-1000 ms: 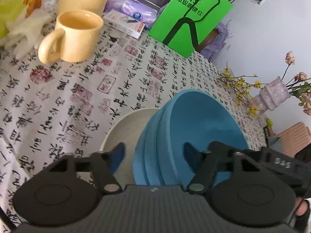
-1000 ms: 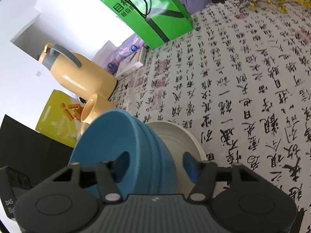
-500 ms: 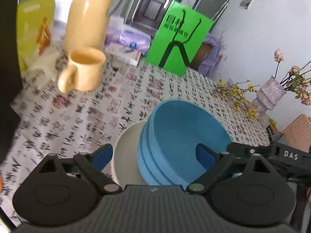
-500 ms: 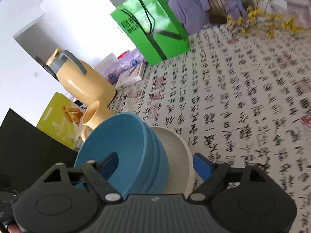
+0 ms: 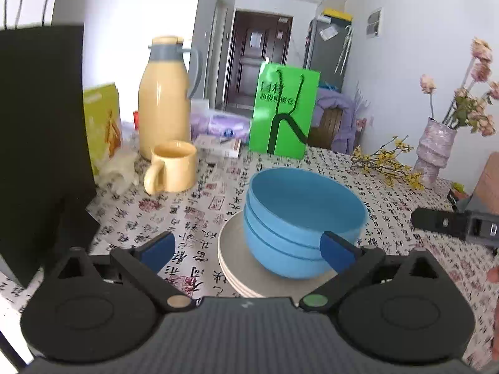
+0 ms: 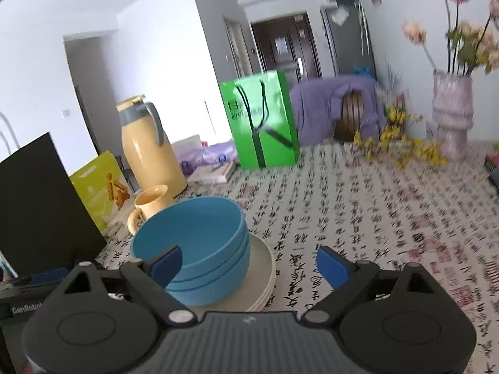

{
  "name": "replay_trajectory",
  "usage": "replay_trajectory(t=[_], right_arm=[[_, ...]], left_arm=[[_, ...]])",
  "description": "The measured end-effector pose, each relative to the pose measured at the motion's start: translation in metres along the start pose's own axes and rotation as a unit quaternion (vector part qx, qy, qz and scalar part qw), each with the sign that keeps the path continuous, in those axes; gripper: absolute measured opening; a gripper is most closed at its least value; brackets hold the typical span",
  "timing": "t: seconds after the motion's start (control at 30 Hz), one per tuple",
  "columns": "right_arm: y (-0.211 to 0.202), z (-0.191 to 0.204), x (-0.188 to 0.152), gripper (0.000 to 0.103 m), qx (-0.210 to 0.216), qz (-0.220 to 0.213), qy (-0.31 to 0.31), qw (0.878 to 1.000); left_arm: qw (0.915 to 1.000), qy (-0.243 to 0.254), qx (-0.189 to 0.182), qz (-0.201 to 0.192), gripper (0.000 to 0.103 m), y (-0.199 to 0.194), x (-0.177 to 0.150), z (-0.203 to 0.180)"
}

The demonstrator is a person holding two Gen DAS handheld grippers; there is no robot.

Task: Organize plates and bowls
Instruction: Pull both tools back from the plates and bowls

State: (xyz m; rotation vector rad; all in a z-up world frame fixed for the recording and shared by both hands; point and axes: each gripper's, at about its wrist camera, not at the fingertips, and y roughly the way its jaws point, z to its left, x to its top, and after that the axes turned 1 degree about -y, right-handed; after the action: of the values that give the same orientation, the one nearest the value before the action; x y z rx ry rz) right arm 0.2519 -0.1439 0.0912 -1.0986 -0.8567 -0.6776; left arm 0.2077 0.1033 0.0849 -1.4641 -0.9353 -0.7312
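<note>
Left claw point(image 5: 248, 247) and right claw point(image 6: 249, 263) both empty, jaws being spread wider, nested blue bowls point(image 5: 302, 218) set on stacked pale plates point(image 5: 232, 249) just ahead, yellow mug point(image 5: 173, 168) seen behind the bowls on the worktop point(image 6: 374, 218).

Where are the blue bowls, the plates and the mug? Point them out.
bowls point(image 5: 290, 243): left wrist view, outer wall.
plates point(image 5: 232, 249): left wrist view, bare left rim.
mug point(image 5: 177, 171): left wrist view, side wall.

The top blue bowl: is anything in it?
Empty. The top blue bowl shows only a bare blue inside in both wrist views.
</note>
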Motion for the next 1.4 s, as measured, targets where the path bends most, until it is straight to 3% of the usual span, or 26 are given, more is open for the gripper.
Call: replay_trajectory(t=[0.33,0.4,0.6,0.73,0.87,1.03,1.17,1.4], right_arm=[[-0.087,0.001,-0.045,0.096,-0.054,-0.093,-0.062,0.992],[-0.106,-0.002,-0.059,0.103,-0.066,-0.102,-0.07,0.99],[-0.159,-0.016,-0.097,0.103,-0.064,-0.112,-0.062,0.99],[-0.184,-0.019,-0.123,0.103,-0.084,-0.119,-0.087,0.986],[-0.202,-0.022,-0.148,0.103,-0.106,-0.125,-0.08,0.983],[-0.211,-0.022,-0.18,0.103,-0.127,-0.127,-0.081,0.98],[-0.215,-0.023,-0.196,0.103,-0.121,-0.116,-0.041,0.985],[-0.23,-0.005,-0.212,0.103,-0.12,-0.137,-0.064,0.981]], left_arm=[[0.9976,0.028,-0.007,-0.063,0.103,-0.065,-0.049,-0.034],[0.9965,0.039,-0.015,-0.073,0.103,-0.078,-0.06,-0.041],[0.9942,0.055,-0.025,-0.089,0.103,-0.109,-0.093,-0.056],[0.9957,0.043,-0.03,-0.077,0.103,-0.12,-0.111,-0.061],[0.9956,0.057,-0.027,-0.069,0.103,-0.132,-0.135,-0.067],[0.9938,0.068,-0.013,-0.088,0.103,-0.147,-0.157,-0.066],[0.9946,0.052,-0.013,-0.089,0.103,-0.152,-0.165,-0.058],[0.9953,0.051,-0.02,-0.08,0.103,-0.16,-0.182,-0.053]])
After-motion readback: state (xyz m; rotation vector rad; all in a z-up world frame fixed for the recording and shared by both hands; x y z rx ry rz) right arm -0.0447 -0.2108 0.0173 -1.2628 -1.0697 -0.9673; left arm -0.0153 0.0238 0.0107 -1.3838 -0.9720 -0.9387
